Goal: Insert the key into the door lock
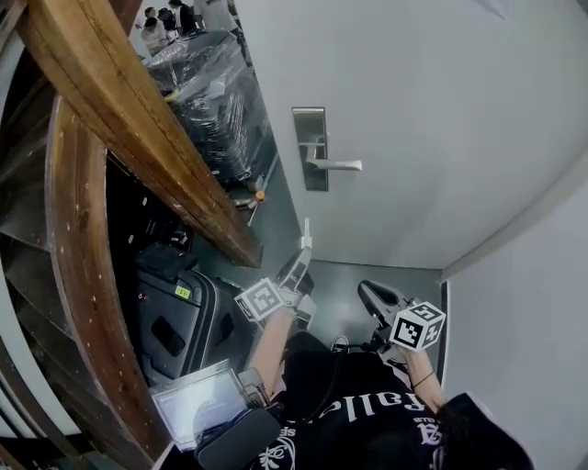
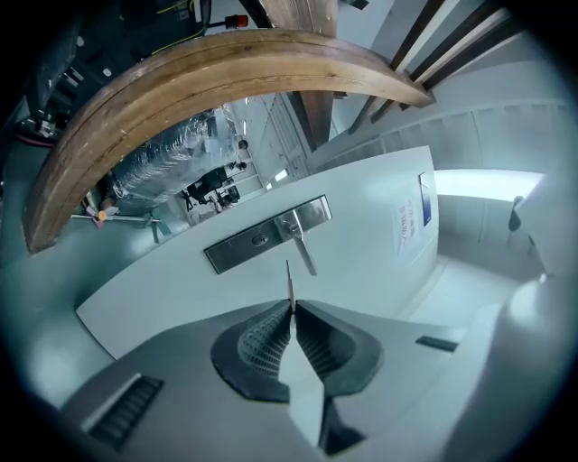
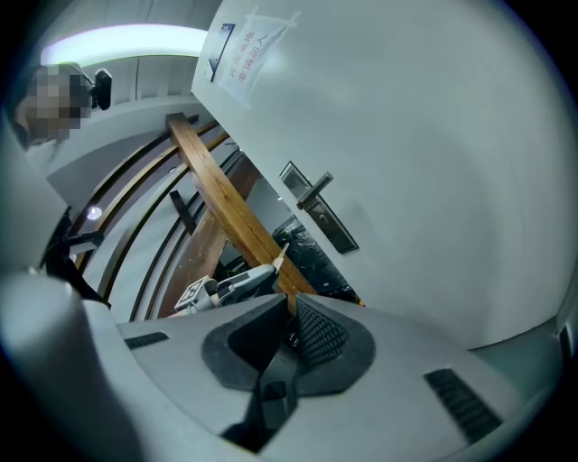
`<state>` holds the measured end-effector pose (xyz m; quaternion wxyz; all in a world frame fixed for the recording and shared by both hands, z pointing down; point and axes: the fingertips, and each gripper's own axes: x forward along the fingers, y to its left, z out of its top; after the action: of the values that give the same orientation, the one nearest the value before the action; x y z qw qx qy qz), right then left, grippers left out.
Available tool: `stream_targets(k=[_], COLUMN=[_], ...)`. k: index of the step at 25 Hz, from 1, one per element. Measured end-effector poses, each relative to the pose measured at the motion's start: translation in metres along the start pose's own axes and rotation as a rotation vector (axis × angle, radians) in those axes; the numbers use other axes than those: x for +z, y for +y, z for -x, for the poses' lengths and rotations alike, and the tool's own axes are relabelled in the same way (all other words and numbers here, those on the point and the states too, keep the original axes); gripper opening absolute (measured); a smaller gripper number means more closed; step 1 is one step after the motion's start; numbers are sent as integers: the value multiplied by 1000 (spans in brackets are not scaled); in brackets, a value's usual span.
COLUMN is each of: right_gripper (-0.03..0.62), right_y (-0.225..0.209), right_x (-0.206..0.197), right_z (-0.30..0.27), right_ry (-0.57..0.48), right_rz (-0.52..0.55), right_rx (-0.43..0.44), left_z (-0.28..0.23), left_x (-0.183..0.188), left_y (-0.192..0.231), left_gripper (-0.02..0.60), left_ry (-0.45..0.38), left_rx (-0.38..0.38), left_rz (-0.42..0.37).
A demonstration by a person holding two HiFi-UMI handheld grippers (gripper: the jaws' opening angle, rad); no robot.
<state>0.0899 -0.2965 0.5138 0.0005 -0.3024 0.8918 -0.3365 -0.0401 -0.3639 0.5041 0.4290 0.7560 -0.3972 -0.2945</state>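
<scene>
On the white door (image 1: pixel 432 110) sits a steel lock plate (image 1: pixel 310 147) with a lever handle (image 1: pixel 337 165). My left gripper (image 1: pixel 300 260) is shut on a thin key (image 1: pixel 307 229) whose blade points up toward the door, below the lock and well apart from it. In the left gripper view the key (image 2: pixel 290 281) sticks out from the shut jaws of the left gripper (image 2: pixel 291 311), aimed just below the lock plate (image 2: pixel 266 235) and its keyhole (image 2: pixel 259 239). My right gripper (image 1: pixel 375 299) hangs lower right, shut and holding nothing; in its own view the right gripper (image 3: pixel 291 307) faces the lock plate (image 3: pixel 321 209).
A curved wooden stair rail (image 1: pixel 138 138) runs along the left. Plastic-wrapped goods (image 1: pixel 216 101) stand behind it, beside the door. A laptop (image 1: pixel 202 402) lies at the lower left. A side wall (image 1: pixel 524 303) closes the right. People stand far back (image 1: pixel 170 23).
</scene>
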Motion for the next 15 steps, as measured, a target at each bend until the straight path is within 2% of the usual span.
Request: stream_targets(k=[6,10,15], right_gripper=[37,37,37], right_y=[-25,-37,-39], right_x=[14,29,36], right_z=[13,13,8], right_ry=[-44,-100,-130], right_rz=[-30,-44,-49], right_rx=[-66,-119,-146], left_z=[-46,-78,-101], left_x=[23,38,46], left_y=[14,13,33], left_gripper=[21,21,21], left_ry=[-10,-5,41], left_rx=[18,-48,-32], left_rz=[49,99,117])
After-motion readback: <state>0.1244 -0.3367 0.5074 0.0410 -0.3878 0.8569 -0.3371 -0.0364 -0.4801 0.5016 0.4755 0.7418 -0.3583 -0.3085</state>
